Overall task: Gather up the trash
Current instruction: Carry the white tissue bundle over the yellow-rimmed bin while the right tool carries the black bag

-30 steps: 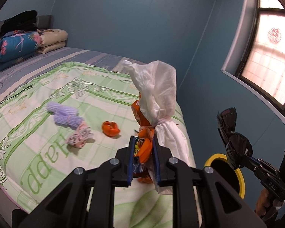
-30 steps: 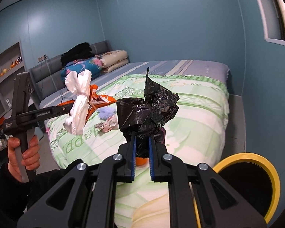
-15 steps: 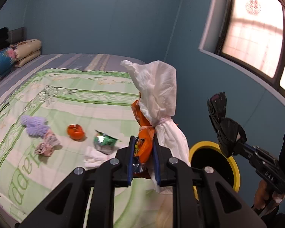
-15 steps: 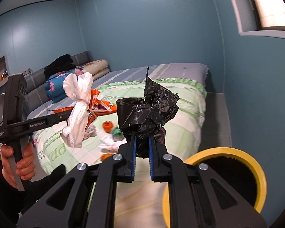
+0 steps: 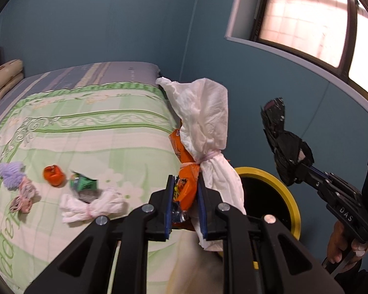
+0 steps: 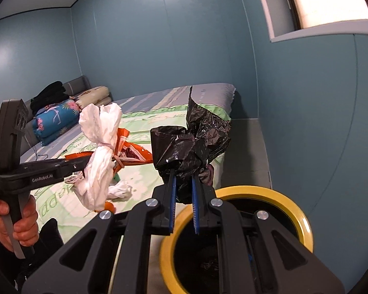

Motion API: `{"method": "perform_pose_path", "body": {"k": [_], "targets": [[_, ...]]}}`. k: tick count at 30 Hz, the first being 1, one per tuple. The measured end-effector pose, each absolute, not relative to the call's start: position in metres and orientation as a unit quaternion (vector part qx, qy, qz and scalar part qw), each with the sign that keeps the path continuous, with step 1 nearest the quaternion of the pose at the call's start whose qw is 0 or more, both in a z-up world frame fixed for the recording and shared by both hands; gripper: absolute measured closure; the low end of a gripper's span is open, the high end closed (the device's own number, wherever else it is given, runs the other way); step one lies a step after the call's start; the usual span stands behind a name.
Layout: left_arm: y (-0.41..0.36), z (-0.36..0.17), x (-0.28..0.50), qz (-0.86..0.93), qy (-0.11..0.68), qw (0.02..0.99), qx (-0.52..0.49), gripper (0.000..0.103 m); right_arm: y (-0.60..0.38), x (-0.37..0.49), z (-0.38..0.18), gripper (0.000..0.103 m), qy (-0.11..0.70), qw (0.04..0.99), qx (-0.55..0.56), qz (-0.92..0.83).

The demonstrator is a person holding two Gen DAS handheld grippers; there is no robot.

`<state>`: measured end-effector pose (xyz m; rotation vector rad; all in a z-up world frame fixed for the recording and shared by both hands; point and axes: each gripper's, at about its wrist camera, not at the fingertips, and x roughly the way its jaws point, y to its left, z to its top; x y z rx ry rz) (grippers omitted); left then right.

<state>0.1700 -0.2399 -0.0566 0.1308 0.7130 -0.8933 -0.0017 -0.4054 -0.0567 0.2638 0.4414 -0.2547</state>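
Observation:
My left gripper (image 5: 185,183) is shut on an orange snack wrapper (image 5: 184,169) with a tied white tissue bundle (image 5: 206,132) hanging against it, held above the bed's corner. The same bundle (image 6: 100,152) shows at the left of the right wrist view. My right gripper (image 6: 184,181) is shut on a crumpled black plastic bag (image 6: 191,144), held just over the near rim of the yellow-rimmed bin (image 6: 299,218). From the left wrist view that bag (image 5: 285,144) hangs right of the bin (image 5: 289,196).
On the green bedspread (image 5: 98,132) lie a purple puff (image 5: 11,175), a pink scrap (image 5: 23,197), an orange ball (image 5: 53,175), a green wrapper (image 5: 83,183) and a white tied tissue (image 5: 90,207). Pillows and folded bedding (image 6: 56,120) sit at the headboard. Blue walls stand close by.
Both grippers have swung right, from over the bed toward the bin at its foot. The bin's rim now lies under the right gripper. Each grip is unchanged.

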Motion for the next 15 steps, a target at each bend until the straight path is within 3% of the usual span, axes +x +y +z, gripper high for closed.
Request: {"method": "perform_pose_path", "body": {"k": [15], "targets": [[-0.301,-0.09,0.151,-0.464,0.363,0.802,0.095,0.087,-0.441,-0.015,-0.08,0.093,0.242,0.943,0.153,-0.169]]}}
